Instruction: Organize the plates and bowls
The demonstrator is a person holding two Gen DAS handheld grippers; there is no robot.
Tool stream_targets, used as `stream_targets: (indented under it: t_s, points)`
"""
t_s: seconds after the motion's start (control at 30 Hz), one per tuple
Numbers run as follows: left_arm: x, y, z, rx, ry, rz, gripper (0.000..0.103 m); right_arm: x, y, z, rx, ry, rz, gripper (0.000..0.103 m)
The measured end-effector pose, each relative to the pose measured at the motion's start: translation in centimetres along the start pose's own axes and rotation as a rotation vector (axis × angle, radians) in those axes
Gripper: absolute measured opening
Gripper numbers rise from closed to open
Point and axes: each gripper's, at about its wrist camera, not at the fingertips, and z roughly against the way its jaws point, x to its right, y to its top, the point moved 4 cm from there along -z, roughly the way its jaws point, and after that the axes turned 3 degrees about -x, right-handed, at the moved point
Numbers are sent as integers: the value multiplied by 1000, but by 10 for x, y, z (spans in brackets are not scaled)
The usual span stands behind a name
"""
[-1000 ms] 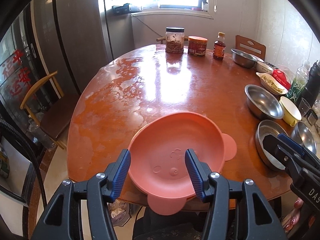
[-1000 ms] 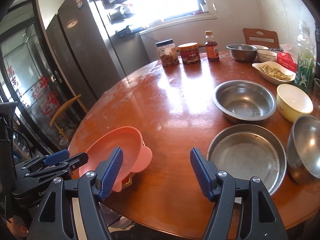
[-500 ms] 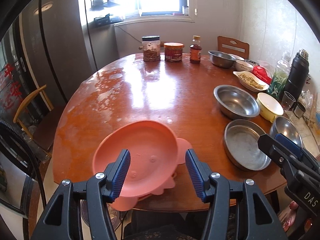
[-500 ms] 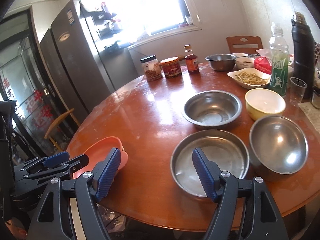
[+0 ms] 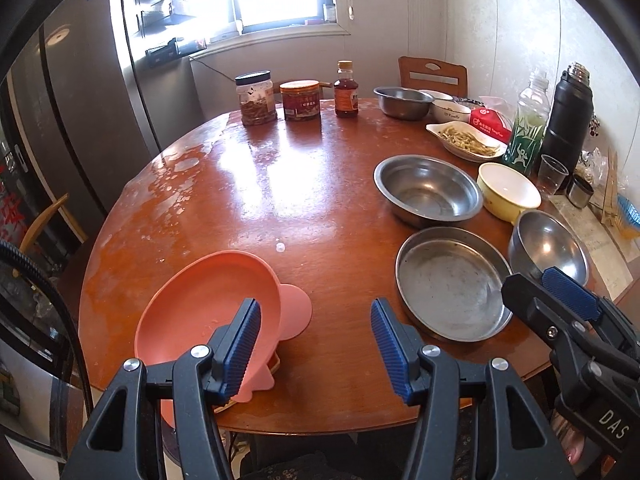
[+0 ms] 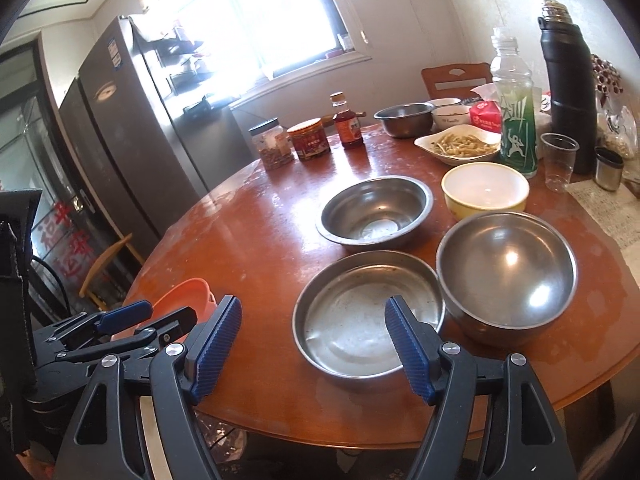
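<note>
Pink plate (image 5: 208, 304) lying at the desk's (image 5: 280, 208) near-left edge, eared long axis running near-to-far, left tool (image 5: 316, 344) hovering open and empty beside it, steel pan (image 6: 368, 312) lying right, right tool (image 6: 314, 344) gaping empty, jaws having just been opening, steel bowls (image 6: 506, 272) crowding beyond.

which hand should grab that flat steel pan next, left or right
Right, probably. The right gripper is open with one finger already over the pan. The left gripper, also open, sits beside the pink plate, with the pan off to its right.
</note>
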Motion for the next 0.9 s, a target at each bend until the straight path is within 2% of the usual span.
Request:
stream_targets:
  t_s: [0.2, 0.53, 0.83, 0.9]
  points:
    - [9, 4, -7, -7, -14, -8, 57, 19, -1, 3, 4, -30, -45, 76]
    - [33, 8, -36, -55, -50, -41, 57, 45, -18, -7, -51, -69, -86, 76]
    - [51, 26, -69, -86, -86, -68, 57, 52, -29, -24, -82, -101, -63, 76]
    - [53, 28, -76, -97, -109, -66, 57, 54, -29, -28, -85, -100, -65, 73]
